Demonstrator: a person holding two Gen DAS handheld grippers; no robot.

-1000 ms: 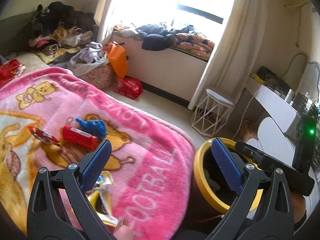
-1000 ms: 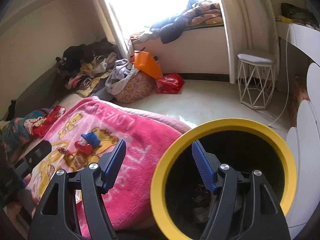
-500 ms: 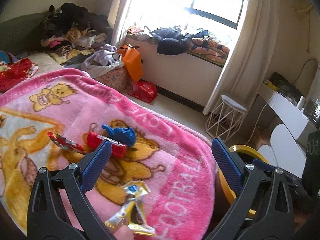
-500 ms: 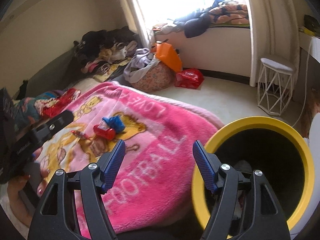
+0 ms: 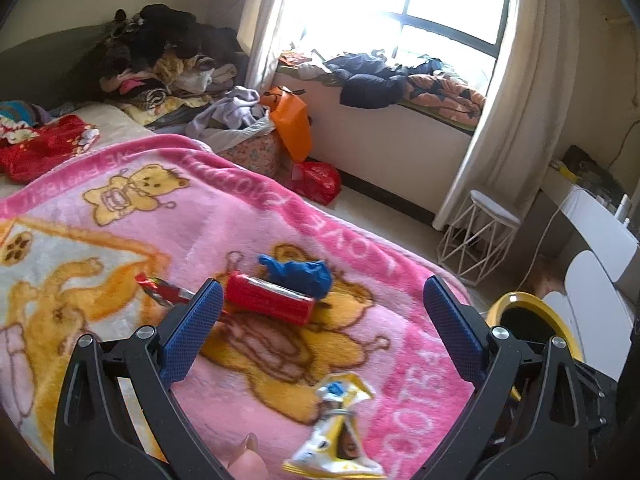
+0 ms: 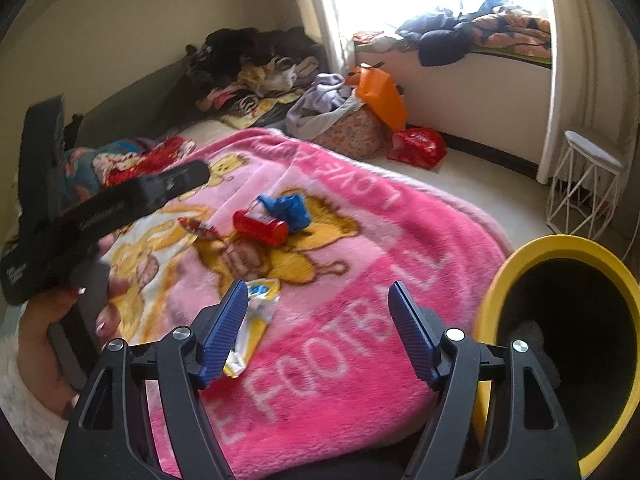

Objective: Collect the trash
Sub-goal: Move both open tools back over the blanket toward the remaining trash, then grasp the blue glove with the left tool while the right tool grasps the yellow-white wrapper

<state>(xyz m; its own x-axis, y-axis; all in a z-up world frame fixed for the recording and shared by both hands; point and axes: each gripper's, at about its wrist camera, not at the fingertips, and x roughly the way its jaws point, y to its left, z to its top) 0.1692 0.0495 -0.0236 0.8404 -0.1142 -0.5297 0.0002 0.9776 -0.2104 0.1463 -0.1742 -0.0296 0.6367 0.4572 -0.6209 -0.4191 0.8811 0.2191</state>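
While both claws stand wide and empty, the right claw (image 6: 316,330), jaws just widened, sits at the bottom of its frame above a yellow wrapper (image 6: 254,320) on the pink blanket (image 6: 360,280). The left claw (image 5: 320,326) frames the red can (image 5: 268,298); a blue scrap (image 5: 298,274) touches it behind. The bin (image 6: 560,344) waits lower right.

Lived-in home bedroom. Bed under pink teddy-bear blanket (image 5: 248,216) filling lower left; heaped clothes (image 5: 168,64) upper left; curtained window (image 5: 440,4) at top; wire stool (image 5: 480,236) and white desk (image 5: 600,220) at right.
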